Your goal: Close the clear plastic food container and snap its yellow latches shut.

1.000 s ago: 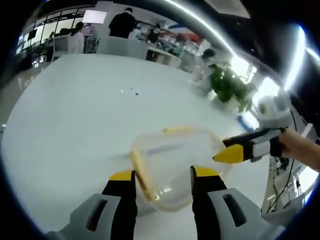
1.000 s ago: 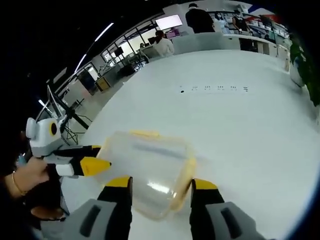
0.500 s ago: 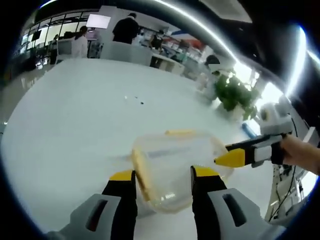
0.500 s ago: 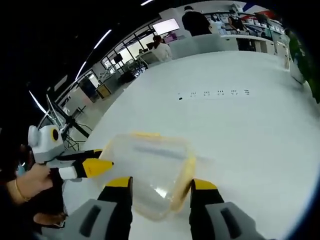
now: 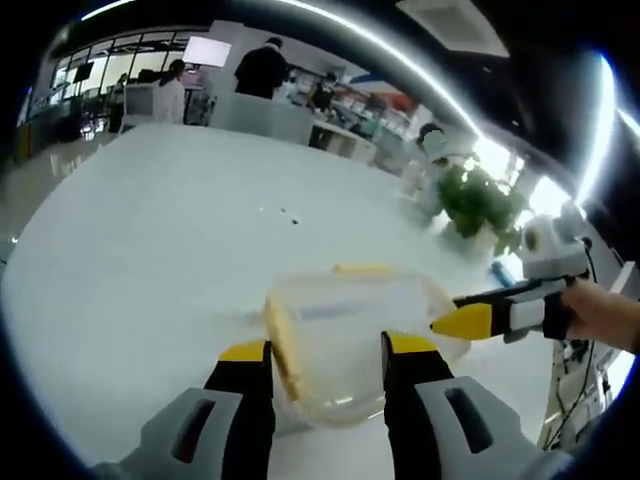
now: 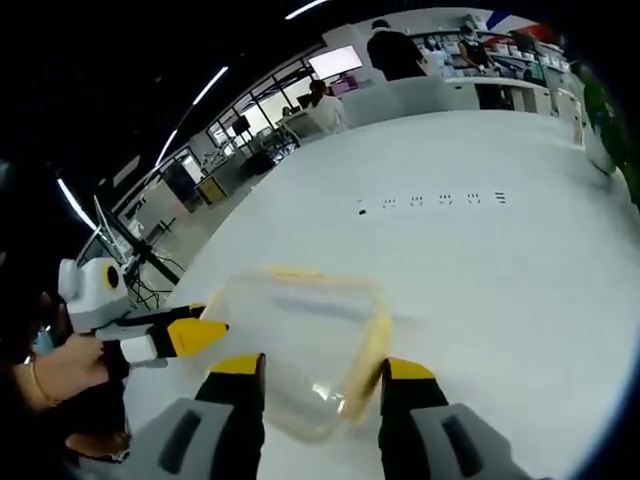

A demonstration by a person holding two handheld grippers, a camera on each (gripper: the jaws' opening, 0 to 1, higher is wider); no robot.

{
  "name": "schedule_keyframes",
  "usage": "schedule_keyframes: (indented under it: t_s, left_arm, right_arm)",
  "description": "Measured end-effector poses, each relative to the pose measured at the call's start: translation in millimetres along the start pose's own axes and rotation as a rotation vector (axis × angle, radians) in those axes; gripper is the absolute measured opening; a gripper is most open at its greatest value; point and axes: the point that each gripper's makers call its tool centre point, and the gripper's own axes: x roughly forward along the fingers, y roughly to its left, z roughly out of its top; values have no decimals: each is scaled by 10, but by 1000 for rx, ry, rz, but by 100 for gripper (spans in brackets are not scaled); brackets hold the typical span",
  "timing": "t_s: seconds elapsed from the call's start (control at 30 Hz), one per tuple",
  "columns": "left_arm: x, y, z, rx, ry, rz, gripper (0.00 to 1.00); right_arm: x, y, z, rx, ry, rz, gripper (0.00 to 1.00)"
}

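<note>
While both tongs [image 5: 324,352] [image 6: 324,367] gape, the unlabelled container [image 5: 352,345] sits between them.

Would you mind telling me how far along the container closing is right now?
Done: the lid appears to sit on the clear container. In hand: the open left gripper and open right gripper straddle opposite ends without clamping. Left: pressing down the yellow latches; I cannot tell if any is snapped.
</note>
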Motion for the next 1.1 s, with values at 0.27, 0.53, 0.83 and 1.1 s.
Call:
schedule_keyframes:
  t_s: [0.27,0.53,0.83,1.1]
  left_arm:
    - [66,51,29,-55,-16,-9,40]
    - [65,43,24,-70,-27,-21,40]
    - [69,71,36,-109,-57,-14,41]
    - [37,78,24,-122,-60,-32,42]
  right_arm:
    - [12,30,42,0,-21,10,43]
    - [-7,35,46,0,-41,10,44]
    - [-4,8,62,-16,-88,21,48]
    - [-49,-29,142,-31,-124,-6,54]
